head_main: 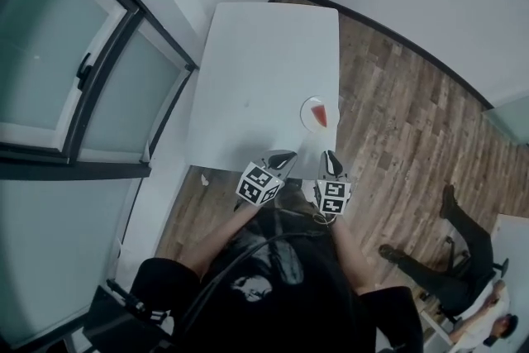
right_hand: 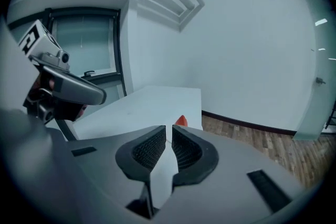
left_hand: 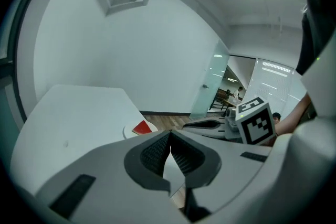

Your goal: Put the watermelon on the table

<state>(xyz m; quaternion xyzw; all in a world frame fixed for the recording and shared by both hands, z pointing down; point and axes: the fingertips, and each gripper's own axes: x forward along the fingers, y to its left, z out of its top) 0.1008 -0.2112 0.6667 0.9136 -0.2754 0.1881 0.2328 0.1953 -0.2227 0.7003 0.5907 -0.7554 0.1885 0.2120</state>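
Head view: a long white table (head_main: 248, 70) with a smooth, flat top is seen from above. It is set on a brown floor (head_main: 397, 120) made of thin wooden planks. A small round white plate (head_main: 306, 105) is placed on the table close to its right edge, at about 4 o'clock from the table's middle. A red watermelon (head_main: 321, 116) slice, shaped like a triangle, is laid on the plate. A big window (head_main: 50, 54) with a dark frame is seen at 9 o'clock from the table.

The left gripper (head_main: 285, 155) and the right gripper (head_main: 331, 158) are held side by side at the table's near end, apart from the plate. The plate is found at 1 o'clock from the left one and 11 o'clock from the right one. A cube (head_main: 259, 183) with black and white squares is carried on each.

In the left gripper view, the dark bumpy pads (left_hand: 156, 152) are pressed together at the tips, and nothing is pinched. The watermelon is seen far past them, at 11 o'clock.

In the right gripper view, the ridged pads (right_hand: 148, 148) are almost pressed together, with only a thin slit left and nothing in it. A red corner of the watermelon is seen just above the tips, at 1 o'clock.
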